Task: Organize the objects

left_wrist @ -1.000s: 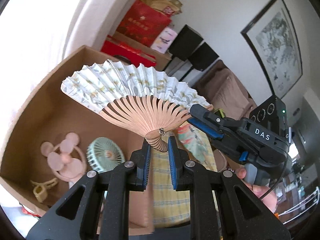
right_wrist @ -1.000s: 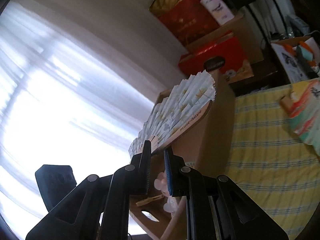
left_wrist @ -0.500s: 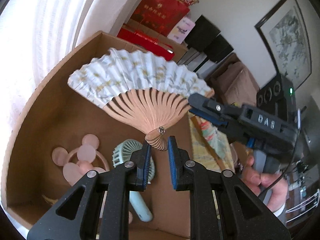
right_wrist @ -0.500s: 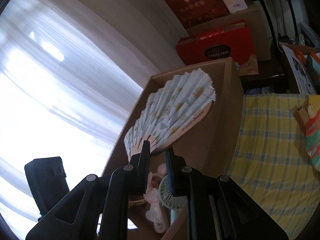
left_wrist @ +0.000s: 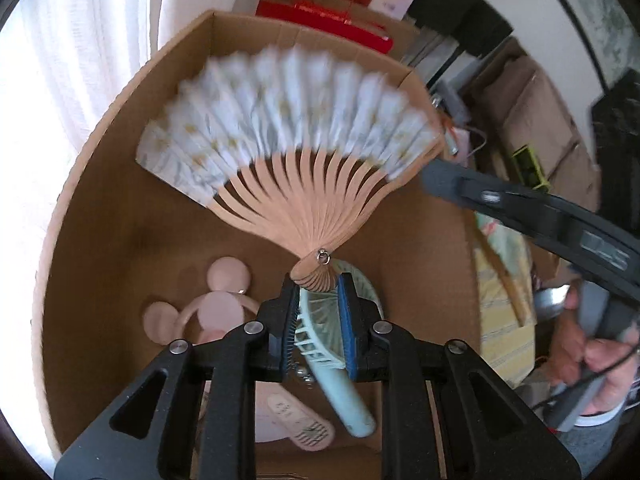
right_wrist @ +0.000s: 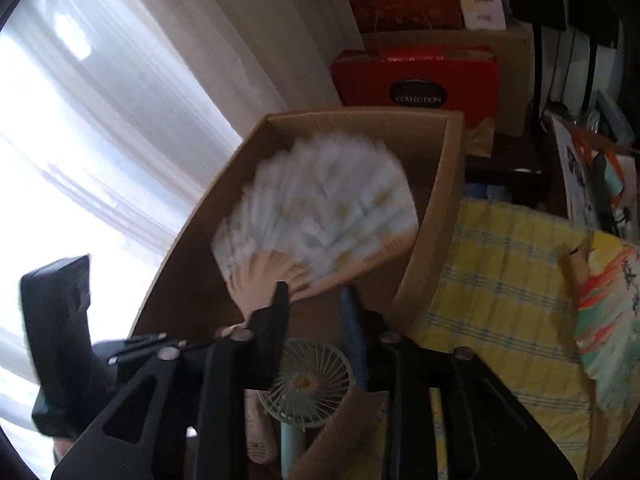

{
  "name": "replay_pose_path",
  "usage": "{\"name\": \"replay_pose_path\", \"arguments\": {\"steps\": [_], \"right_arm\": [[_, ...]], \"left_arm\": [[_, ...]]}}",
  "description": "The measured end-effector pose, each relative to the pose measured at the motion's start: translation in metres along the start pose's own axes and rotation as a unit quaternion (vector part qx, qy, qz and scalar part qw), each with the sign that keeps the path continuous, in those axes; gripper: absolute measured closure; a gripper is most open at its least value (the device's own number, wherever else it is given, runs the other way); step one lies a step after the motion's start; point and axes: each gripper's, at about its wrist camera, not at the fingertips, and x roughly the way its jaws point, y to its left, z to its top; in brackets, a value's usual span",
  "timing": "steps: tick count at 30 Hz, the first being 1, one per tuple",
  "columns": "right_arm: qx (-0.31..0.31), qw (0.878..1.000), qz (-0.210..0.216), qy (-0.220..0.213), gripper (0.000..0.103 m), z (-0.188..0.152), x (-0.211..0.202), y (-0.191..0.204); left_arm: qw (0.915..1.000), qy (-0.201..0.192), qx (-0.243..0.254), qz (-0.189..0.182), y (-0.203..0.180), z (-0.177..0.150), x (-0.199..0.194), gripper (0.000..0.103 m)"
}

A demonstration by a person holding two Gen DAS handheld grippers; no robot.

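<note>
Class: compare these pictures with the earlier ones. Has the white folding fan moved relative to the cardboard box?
Yes. The white folding fan has moved down into the cardboard box; earlier its leaf stood above the rim, now it sits below it.

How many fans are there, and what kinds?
Folding paper fans: 2, the white one held over the cardboard box and a colourful one on the yellow cloth.
Little electric fans in the box: 2, a mint green one and a pink one.
Total: 4 fans.
</note>
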Motion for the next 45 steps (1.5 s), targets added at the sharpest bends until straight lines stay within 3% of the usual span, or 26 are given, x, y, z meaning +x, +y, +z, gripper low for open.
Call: {"name": "replay_pose_path", "arguments": {"steps": [4,7,10,12,20,25,27,32,35,38,43,45], "right_arm": [[-0.004,1.000,0.009,-0.016,0.064,-0.002,-0.021,0.000],[-0.003,1.000,0.021,-0.020,0.060,-0.007,-0.033,0.000],[-0.005,0.999,0.024,-0.022,0.055,-0.014,-0.044,-0.001],[-0.002,0.999,0.027,-0.023,0.054,-0.021,-0.052,-0.003],[0.010,0.998,0.047,-0.035,0.052,-0.041,-0.080,-0.012],[0.012,0.998,0.050,-0.044,0.049,-0.053,-0.096,-0.019],[0.013,0.998,0.049,-0.043,0.048,-0.056,-0.098,-0.022],[0.020,0.998,0.050,-0.036,0.048,-0.066,-0.097,-0.032],[0.024,0.998,0.052,-0.031,0.048,-0.070,-0.094,-0.035],[0.027,0.998,0.055,-0.029,0.048,-0.073,-0.092,-0.037],[0.031,0.997,0.059,-0.025,0.048,-0.079,-0.090,-0.040],[0.036,0.997,0.062,-0.025,0.048,-0.080,-0.090,-0.042]], "left_arm": [[0.9999,0.009,-0.002,0.013,0.004,0.001,0.004,0.082],[0.9995,0.016,-0.025,0.013,0.016,0.000,0.007,0.068],[0.9981,0.013,-0.056,-0.021,0.024,-0.005,-0.005,0.061],[0.9978,-0.005,-0.058,-0.032,0.022,-0.007,-0.018,0.042],[0.9964,-0.016,-0.072,-0.041,0.019,0.004,-0.031,0.026],[0.9884,0.046,-0.112,-0.092,0.029,0.013,0.005,0.025],[0.9883,0.053,-0.111,-0.089,0.026,0.015,0.016,0.025],[0.9970,0.049,-0.060,-0.007,0.009,0.022,0.032,0.025],[0.9970,0.062,-0.043,0.017,0.008,0.027,0.046,0.028],[0.9961,0.074,-0.029,0.038,0.010,0.034,0.058,0.038],[0.9952,0.057,0.013,0.078,0.009,0.047,0.056,0.042],[0.9938,0.056,0.029,0.092,0.009,0.051,0.056,0.049]]}}
